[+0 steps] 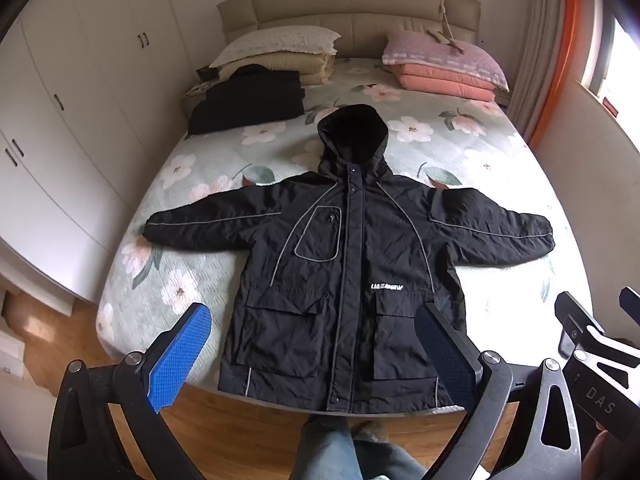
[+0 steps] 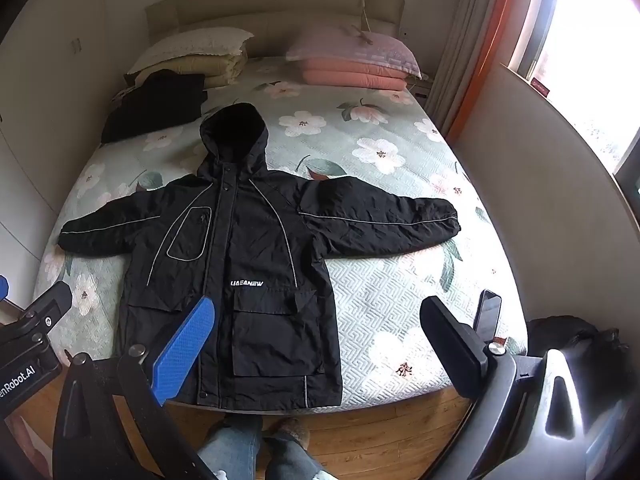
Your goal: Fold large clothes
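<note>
- The black hooded jacket (image 1: 352, 280) lies face up and spread flat on the near half of the bed (image 1: 472, 152), hood toward the headboard, both sleeves stretched straight out to the sides, hem right at the foot edge.
- White lettering on its front, above the right-hand flap pocket, reads roughly "UAEANEW" in the right wrist view; grey piping outlines the chest pocket and runs along the sleeves.
- The left gripper (image 1: 316, 356) hangs above the hem with its jaws set wide, nothing between them; one blue-faced pad (image 1: 180, 356) shows.
- The right gripper (image 2: 316, 352) hovers over the jacket's lower right side, likewise spread wide and empty. "DAS" is printed on its body in the left wrist view; "enRobot.AI" reads on the left gripper's body in the right wrist view.
- A folded dark garment (image 1: 248, 100) sits at the far left of the bed, just beside stacked cream bedding (image 1: 280, 52); pink folded bedding (image 1: 444, 68) lies at the far right.
- A dark phone (image 2: 487, 314) rests near the bed's right foot corner, well apart from the jacket.
- White wardrobe doors (image 1: 60, 100) run close along the left; a window and orange curtain (image 2: 480, 60) stand on the right.
- Bare quilt shows on both sides of the jacket body, more on the right.
- The person's jeans legs (image 2: 240, 448) stand on wooden floor at the bed's foot.
</note>
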The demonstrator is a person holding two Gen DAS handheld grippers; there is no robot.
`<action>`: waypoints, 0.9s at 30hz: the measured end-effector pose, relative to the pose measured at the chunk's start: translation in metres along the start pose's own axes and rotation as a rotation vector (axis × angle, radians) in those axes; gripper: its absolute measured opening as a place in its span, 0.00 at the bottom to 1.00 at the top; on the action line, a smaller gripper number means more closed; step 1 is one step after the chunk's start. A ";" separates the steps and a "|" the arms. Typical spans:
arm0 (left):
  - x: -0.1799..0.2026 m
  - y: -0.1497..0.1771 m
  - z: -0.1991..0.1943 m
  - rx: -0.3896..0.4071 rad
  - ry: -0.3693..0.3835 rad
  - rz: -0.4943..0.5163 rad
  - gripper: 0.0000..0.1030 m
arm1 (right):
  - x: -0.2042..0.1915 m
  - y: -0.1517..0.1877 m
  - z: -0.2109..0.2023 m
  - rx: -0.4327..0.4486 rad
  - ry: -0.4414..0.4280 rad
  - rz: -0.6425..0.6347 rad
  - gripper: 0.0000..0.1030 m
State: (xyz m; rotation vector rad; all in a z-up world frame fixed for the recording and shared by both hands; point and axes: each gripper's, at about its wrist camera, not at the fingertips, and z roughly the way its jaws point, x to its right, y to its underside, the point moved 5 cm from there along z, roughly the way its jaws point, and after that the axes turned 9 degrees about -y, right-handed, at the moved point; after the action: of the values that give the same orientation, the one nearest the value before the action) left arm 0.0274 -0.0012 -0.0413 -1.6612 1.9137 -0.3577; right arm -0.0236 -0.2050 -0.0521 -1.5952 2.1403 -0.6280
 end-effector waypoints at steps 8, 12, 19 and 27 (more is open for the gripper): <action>0.015 -0.002 -0.010 -0.030 0.041 -0.024 0.99 | 0.004 0.002 -0.006 0.003 -0.014 -0.006 1.00; 0.004 0.002 -0.008 -0.037 0.070 -0.033 0.99 | 0.005 0.000 -0.007 -0.002 -0.016 0.001 1.00; -0.001 0.006 -0.009 -0.047 0.078 -0.039 0.99 | 0.004 0.010 -0.009 -0.014 -0.015 0.001 1.00; 0.002 0.013 -0.008 -0.059 0.069 -0.034 0.99 | 0.005 0.011 -0.009 -0.019 -0.019 0.003 1.00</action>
State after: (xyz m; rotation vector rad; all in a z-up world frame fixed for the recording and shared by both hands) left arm 0.0118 -0.0024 -0.0427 -1.7421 1.9660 -0.3804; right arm -0.0388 -0.2055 -0.0510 -1.6013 2.1400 -0.5911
